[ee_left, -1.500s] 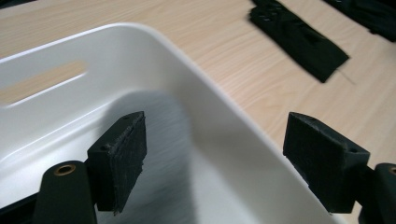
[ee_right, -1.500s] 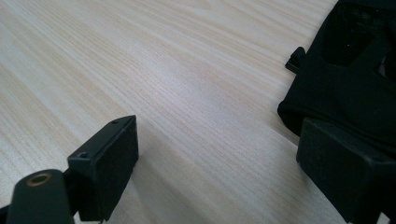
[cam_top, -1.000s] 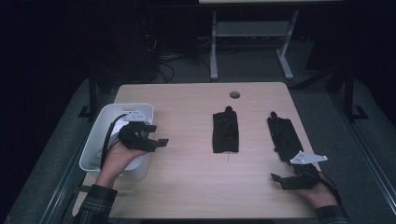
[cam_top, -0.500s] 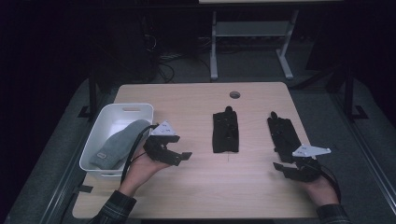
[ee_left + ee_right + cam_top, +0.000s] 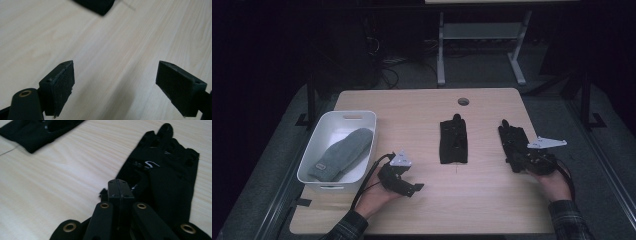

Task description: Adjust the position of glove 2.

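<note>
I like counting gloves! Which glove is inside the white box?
The grey mitten. It lies in the white bin at the table's left, while both black gloves lie flat on the bare wooden table.

Left claw [image 5: 115, 82] gapes wide; right claw [image 5: 120, 188] (jaws together) closed.

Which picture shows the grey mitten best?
The high view: the grey mitten lies whole inside the white bin at the table's left. The left gripper view looks at bare wood, and the right gripper view at black gloves, so neither helps.
</note>
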The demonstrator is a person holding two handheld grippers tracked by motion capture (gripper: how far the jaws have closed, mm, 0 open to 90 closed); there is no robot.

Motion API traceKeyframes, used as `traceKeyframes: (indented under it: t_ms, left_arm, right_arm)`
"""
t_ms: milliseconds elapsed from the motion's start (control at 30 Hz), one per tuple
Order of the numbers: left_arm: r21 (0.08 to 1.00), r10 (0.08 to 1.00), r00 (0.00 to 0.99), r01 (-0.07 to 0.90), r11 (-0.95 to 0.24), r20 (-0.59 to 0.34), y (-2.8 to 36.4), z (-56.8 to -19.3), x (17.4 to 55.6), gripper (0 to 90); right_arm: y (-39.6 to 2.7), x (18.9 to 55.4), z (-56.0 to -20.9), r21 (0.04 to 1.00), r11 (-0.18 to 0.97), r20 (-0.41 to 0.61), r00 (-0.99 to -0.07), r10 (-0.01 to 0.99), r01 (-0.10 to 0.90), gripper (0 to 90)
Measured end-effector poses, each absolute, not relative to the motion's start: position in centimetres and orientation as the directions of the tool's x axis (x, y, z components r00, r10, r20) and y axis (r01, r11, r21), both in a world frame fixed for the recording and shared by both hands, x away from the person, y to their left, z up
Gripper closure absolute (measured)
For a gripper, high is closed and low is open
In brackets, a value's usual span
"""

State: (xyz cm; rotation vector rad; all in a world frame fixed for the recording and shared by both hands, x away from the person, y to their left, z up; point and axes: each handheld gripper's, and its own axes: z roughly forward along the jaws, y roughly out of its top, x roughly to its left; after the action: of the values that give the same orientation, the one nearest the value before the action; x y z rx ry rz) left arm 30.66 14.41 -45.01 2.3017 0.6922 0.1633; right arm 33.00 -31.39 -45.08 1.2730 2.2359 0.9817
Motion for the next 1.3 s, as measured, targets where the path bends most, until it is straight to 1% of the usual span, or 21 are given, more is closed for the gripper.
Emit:
traceKeyframes:
  t_ms: [200, 333, 533, 767, 1000, 1300]
  left_arm:
    - [0.633, 0.539, 0.842, 0.432, -0.643, -0.026, 14.8, -46.5, 30.6, 12.7]
    - [0.646, 0.528, 0.849, 0.402, -0.649, 0.001, 15.1, -46.9, 30.6, 12.1]
    - [0.710, 0.498, 0.867, 0.350, -0.611, 0.001, 15.9, -47.6, 30.5, 11.9]
    - [0.716, 0.506, 0.862, 0.353, -0.603, 0.002, 16.0, -47.7, 30.5, 11.9]
    - [0.719, 0.510, 0.860, 0.354, -0.598, 0.002, 16.0, -47.7, 30.6, 11.8]
    - [0.719, 0.511, 0.860, 0.356, -0.597, -0.001, 16.0, -47.7, 30.6, 11.8]
  right_arm:
    - [-31.8, 34.9, -45.6, 0.727, 0.334, 0.023, -0.507, 0.861, 0.600, 90.0]
    - [-31.4, 35.7, -46.0, 0.710, 0.352, 0.019, -0.516, 0.856, 0.610, 90.0]
    - [-30.9, 36.1, -46.7, 0.680, 0.375, 0.019, -0.526, 0.850, 0.630, 90.0]
    - [-30.4, 35.5, -46.7, 0.671, 0.394, 0.035, -0.557, 0.830, 0.628, 90.0]
    - [-28.4, 34.3, -46.5, 0.655, 0.436, 0.041, -0.606, 0.795, 0.617, 90.0]
    - [-26.3, 32.7, -46.3, 0.643, 0.462, 0.065, -0.645, 0.761, 0.610, 90.0]
